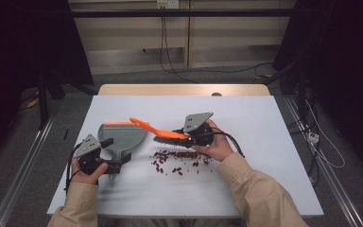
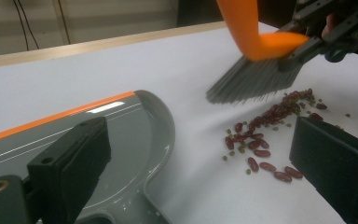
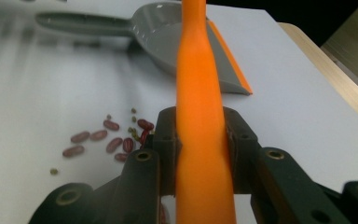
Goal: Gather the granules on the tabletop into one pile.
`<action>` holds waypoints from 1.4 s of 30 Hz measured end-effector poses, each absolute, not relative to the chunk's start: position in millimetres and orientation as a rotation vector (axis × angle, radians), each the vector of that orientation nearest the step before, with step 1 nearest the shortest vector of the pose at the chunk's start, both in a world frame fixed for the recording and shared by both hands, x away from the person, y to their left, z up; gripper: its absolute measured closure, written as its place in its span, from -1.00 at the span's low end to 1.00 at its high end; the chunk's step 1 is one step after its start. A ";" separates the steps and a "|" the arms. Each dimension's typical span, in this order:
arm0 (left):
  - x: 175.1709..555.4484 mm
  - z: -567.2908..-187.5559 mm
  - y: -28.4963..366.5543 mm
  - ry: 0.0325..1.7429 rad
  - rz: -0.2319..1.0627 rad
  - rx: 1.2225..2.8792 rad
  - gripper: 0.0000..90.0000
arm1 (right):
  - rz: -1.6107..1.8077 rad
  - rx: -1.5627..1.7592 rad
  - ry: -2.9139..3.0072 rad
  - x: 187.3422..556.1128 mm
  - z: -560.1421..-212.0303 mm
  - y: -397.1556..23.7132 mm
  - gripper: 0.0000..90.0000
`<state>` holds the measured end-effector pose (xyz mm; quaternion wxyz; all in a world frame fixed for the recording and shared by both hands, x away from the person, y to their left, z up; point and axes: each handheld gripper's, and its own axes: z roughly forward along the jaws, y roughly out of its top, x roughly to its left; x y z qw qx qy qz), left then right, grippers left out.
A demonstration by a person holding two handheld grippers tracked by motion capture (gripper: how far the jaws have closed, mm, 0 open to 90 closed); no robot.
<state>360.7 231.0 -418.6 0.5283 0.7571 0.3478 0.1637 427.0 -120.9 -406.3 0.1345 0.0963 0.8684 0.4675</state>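
At the table's left we hold the left gripper [image 1: 108, 166] at the handle of the grey dustpan [image 1: 123, 135]; in the left gripper view its jaws stand apart, one over the pan, one beside the beans, and we cannot tell whether they press the handle. The dustpan lies flat, handle toward us, orange-edged lip pointing away. Between pan and brush, red beans [image 1: 179, 161] lie scattered on the white table [image 1: 264, 123]. On the right, our right gripper [image 1: 192, 137] is clamped on the orange brush [image 1: 158, 131], its long axis rising leftward over the pan, bristles down just above the beans.
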 end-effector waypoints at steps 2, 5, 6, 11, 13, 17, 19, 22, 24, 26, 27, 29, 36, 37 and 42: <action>360.7 -418.7 230.8 0.832 0.396 1.812 -0.89 | 1.402 0.377 2.512 425.6 -402.9 -122.9 0.59; 360.7 -418.7 230.3 0.828 0.394 1.811 -0.89 | 1.474 0.552 2.465 420.5 -399.4 -124.4 0.59; 360.6 -418.7 230.2 0.828 0.394 1.811 -0.89 | 1.503 0.606 2.447 418.3 -398.9 -124.3 0.59; 360.7 -418.9 229.6 0.828 0.394 1.813 -0.89 | 1.595 0.899 2.331 407.1 -401.2 -123.0 0.59; 360.6 -418.6 229.7 0.824 0.395 1.813 -0.89 | 1.586 0.963 2.300 404.6 -402.3 -122.1 0.59; 360.4 -418.5 229.7 0.823 0.395 1.811 -0.89 | 1.593 1.081 2.233 401.0 -402.4 -120.4 0.59; 360.6 -418.6 229.9 0.823 0.397 1.813 -0.89 | 1.604 1.121 2.216 399.3 -400.9 -118.8 0.59; 360.6 -418.6 229.8 0.821 0.397 1.813 -0.89 | 1.598 1.157 2.192 396.9 -399.6 -116.3 0.59; 360.4 -418.5 229.6 0.821 0.397 1.813 -0.89 | 1.589 1.185 2.185 395.3 -399.6 -115.0 0.59; 360.4 -418.5 229.4 0.820 0.398 1.814 -0.89 | 1.593 1.210 2.171 393.2 -400.4 -114.1 0.59; 360.4 -418.5 229.4 0.820 0.399 1.816 -0.89 | 1.593 1.220 2.172 392.6 -400.7 -113.6 0.59; 360.5 -418.6 229.3 0.820 0.403 1.818 -0.89 | 1.586 1.230 2.156 389.3 -401.5 -111.3 0.59; 360.8 -418.8 229.3 0.820 0.405 1.818 -0.89 | 1.617 1.317 2.164 378.3 -414.3 -97.9 0.59; 360.9 -418.9 229.4 0.820 0.404 1.818 -0.89 | 1.621 1.326 2.174 376.3 -415.9 -95.2 0.59; 361.0 -418.7 229.9 0.819 0.406 1.818 -0.89 | 1.675 1.394 2.202 365.6 -423.2 -80.4 0.59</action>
